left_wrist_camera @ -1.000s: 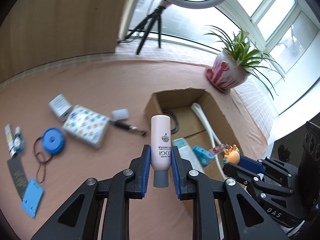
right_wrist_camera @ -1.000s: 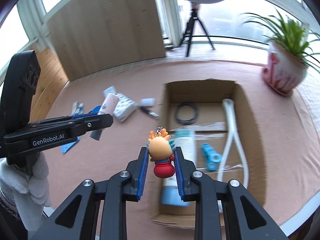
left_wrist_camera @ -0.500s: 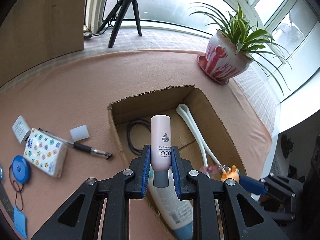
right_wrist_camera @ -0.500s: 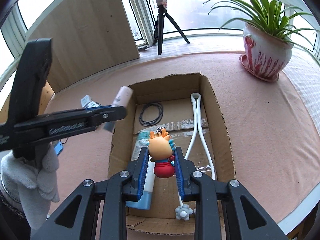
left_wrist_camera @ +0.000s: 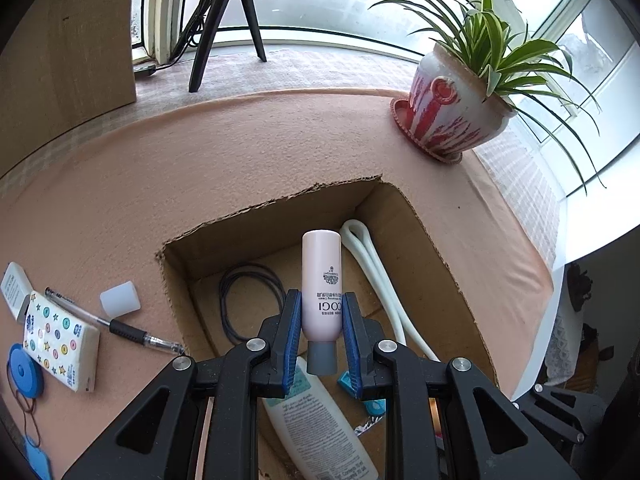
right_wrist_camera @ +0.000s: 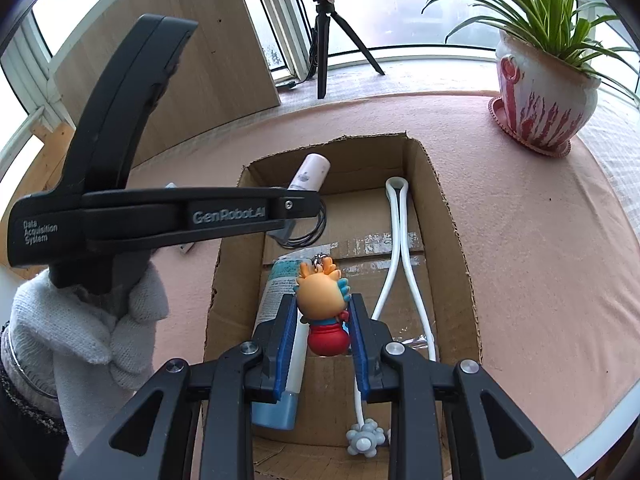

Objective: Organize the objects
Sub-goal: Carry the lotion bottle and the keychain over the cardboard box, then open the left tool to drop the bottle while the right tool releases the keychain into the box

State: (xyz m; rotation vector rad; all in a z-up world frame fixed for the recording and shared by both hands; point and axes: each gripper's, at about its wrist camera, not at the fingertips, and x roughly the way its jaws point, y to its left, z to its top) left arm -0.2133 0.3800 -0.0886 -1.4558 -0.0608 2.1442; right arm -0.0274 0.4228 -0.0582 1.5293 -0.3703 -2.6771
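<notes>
Both tools tilt steeply down over the open cardboard box (left_wrist_camera: 436,248) near the table's (left_wrist_camera: 200,152) window edge. The left tool (left_wrist_camera: 321,326) clamps one pale pink bottle (left_wrist_camera: 321,280), grey cap toward the camera; the right tool (right_wrist_camera: 323,334) clamps one orange-headed, red-bodied figurine (right_wrist_camera: 323,304). A white-gloved hand (right_wrist_camera: 86,332) holds the left tool.

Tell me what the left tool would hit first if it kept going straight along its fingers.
Probably the cardboard box floor near the black cord loop; the held pink bottle would land first. Depth is unclear.
</notes>
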